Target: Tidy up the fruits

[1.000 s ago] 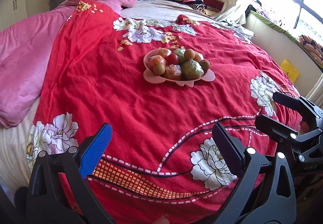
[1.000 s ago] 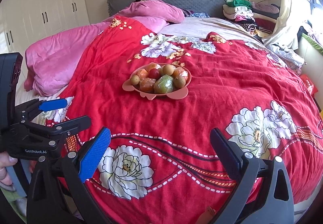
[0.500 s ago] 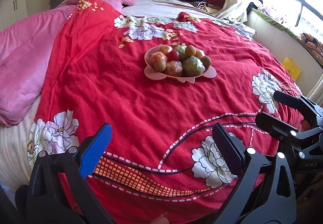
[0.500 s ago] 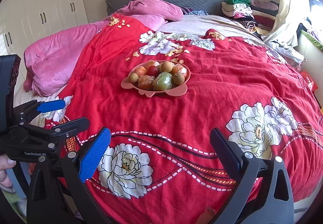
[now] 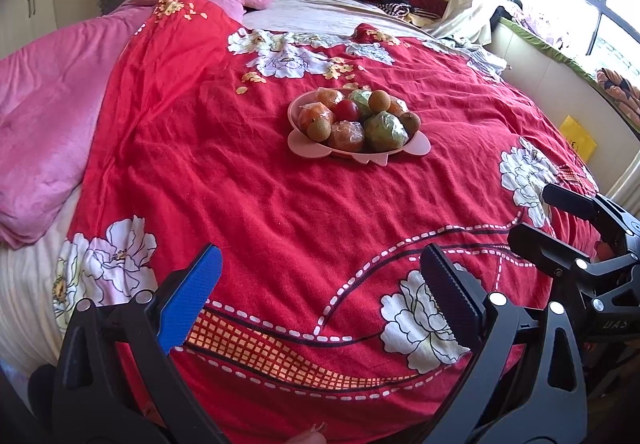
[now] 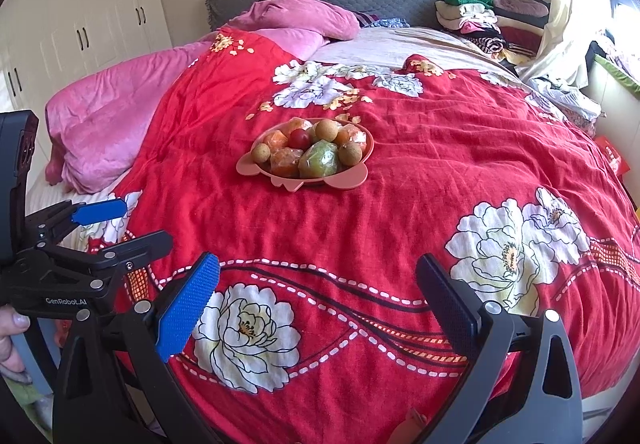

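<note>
Both spread wide, holding nothing: left gripper [image 5: 320,284] and right gripper [image 6: 318,286], low over red flowered bedcover [image 6: 440,164]. Farther ahead, mid-bed, shallow pink plastic dish [image 6: 356,180] piled with wrapped fruits [image 6: 320,160].

Left gripper [image 5: 320,288] and right gripper [image 6: 316,292] both spread wide, level, side by side, well short of the fruit plate [image 5: 304,148]; a hand [image 6: 8,340] gripping the left one's handle.
</note>
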Demonstrator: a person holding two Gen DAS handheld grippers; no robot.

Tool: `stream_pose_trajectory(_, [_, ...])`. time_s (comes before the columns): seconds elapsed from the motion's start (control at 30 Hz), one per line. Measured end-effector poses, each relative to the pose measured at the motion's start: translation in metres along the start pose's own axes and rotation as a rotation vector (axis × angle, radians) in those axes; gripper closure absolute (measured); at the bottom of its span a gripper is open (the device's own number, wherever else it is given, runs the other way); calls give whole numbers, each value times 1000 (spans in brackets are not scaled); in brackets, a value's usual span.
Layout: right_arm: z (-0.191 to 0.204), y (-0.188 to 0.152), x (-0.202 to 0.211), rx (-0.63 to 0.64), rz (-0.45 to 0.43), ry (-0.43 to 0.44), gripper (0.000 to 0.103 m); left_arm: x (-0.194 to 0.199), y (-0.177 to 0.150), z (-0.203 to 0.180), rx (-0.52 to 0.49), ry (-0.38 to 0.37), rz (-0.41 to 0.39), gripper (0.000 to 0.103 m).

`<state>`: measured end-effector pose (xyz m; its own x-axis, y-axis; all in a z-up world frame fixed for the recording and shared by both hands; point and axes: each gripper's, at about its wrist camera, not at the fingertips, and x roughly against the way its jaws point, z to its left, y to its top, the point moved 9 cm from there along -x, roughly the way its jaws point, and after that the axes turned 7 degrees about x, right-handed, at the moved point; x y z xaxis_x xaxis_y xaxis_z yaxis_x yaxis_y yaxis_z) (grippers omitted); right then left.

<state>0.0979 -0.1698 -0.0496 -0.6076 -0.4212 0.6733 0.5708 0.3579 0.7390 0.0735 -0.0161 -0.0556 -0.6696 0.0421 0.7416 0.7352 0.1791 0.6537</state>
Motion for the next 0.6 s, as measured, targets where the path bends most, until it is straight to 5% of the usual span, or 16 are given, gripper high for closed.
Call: stream_pose_trajectory(0.6, [-2,0,0,-6,4,-1,5,-1,2,4,-2,20,1,10])
